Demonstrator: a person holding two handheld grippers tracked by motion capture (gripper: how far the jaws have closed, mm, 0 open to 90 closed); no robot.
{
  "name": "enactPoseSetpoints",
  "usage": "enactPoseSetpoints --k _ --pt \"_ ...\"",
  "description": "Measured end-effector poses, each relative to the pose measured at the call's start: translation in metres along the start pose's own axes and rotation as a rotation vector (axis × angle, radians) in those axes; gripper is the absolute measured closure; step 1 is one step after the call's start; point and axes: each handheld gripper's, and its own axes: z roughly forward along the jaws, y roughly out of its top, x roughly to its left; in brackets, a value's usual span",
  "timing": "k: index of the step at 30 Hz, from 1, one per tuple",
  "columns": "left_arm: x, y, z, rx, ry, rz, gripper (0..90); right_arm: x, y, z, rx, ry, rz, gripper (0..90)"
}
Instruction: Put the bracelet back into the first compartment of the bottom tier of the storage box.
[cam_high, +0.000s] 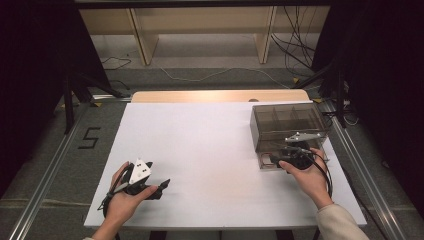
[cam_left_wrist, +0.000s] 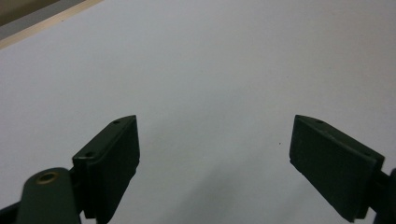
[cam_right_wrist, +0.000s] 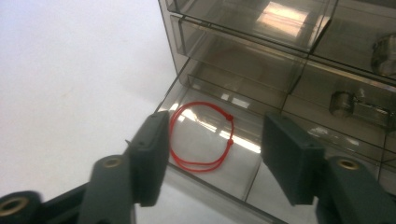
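Right gripper held at the smoky transparent plastic drawer cabinet on the white table, jaws apart, gripping nothing. Thin red cord loop lying flat in the pulled-out bottom drawer, seen between the jaws, untouched by either pad. Left gripper resting low over bare tabletop, well apart from the cabinet, jaws wide and empty.

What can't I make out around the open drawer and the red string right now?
- Red string loop: its left part is hidden behind a jaw of the right tongs, right gripper view.
- Metal items in the neighbouring drawer: blurred through smoky plastic.
- Open drawer: contents too small, high view.
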Motion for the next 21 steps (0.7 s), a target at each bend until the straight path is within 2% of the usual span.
enactPoseSetpoints --k 9,21 --pt "-0.001 0.0 0.0 0.001 -0.005 0.002 16.0 -0.003 -0.007 -0.007 -0.014 0.031 0.011 30.4" --pt "-0.001 0.0 0.0 0.001 -0.009 0.0 15.9 0.003 -0.017 -0.021 -0.055 0.05 -0.011 26.1"
